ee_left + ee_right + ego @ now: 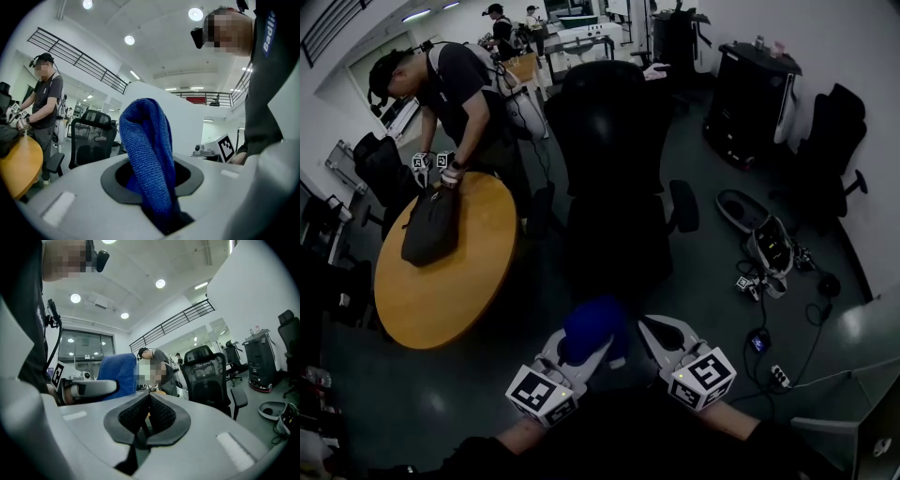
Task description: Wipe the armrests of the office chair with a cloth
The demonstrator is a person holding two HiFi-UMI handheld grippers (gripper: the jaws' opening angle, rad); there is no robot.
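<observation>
The left claw (pixel 581 352), at 6 o'clock in the head view, was clamped on the blue cloth (pixel 595 326), which stood up from between its jaws. The right claw (pixel 661 333), just beside it, was closed on nothing. At 10 o'clock a person (pixel 455 89) leaned over a dark bag (pixel 431 225) on the round tabletop (pixel 441 291). At 12 o'clock stood the black office chair (pixel 614 141), apart from both claws, one armrest (pixel 682 206) showing on its right.
</observation>
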